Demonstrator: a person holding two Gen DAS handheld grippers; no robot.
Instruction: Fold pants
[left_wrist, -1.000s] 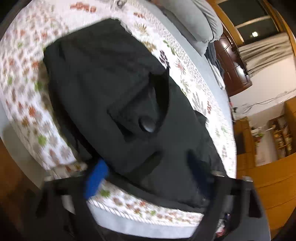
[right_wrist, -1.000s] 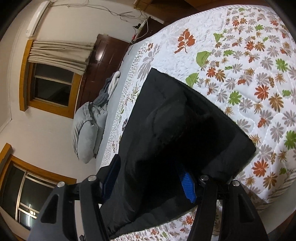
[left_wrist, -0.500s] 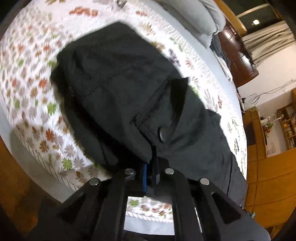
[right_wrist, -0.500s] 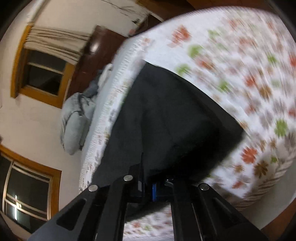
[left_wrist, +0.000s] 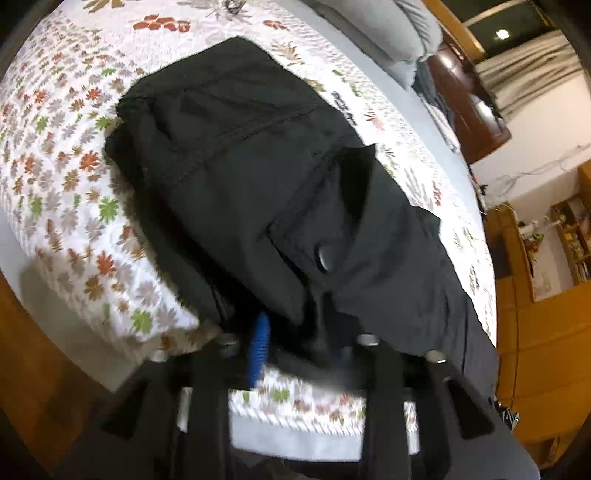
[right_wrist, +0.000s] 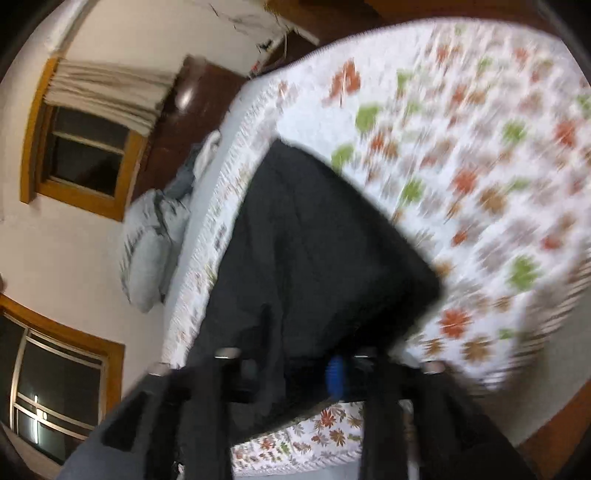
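Black pants (left_wrist: 280, 192) lie on a bed covered by a white quilt (left_wrist: 70, 206) printed with orange and green leaves. They spread out ahead of both grippers, with their near edge bunched right at the fingertips at the edge of the mattress. A cargo pocket with a round snap (left_wrist: 322, 257) sits just ahead of the left gripper (left_wrist: 299, 347).

The pants look already doubled into a thick bundle, so at least 1 fold seems done. The near edge is rumpled, and smoothing or another fold probably remains.

The left gripper's fingers stand part open, with cloth bunched between them; whether they grip it, I cannot tell. The right gripper (right_wrist: 295, 369) is also part open, with dark cloth draped between its fingers.

Half a second ago both grippers were pinched nearly closed on the fabric edge. Now both have spread apart, and the right view is blurred with motion.
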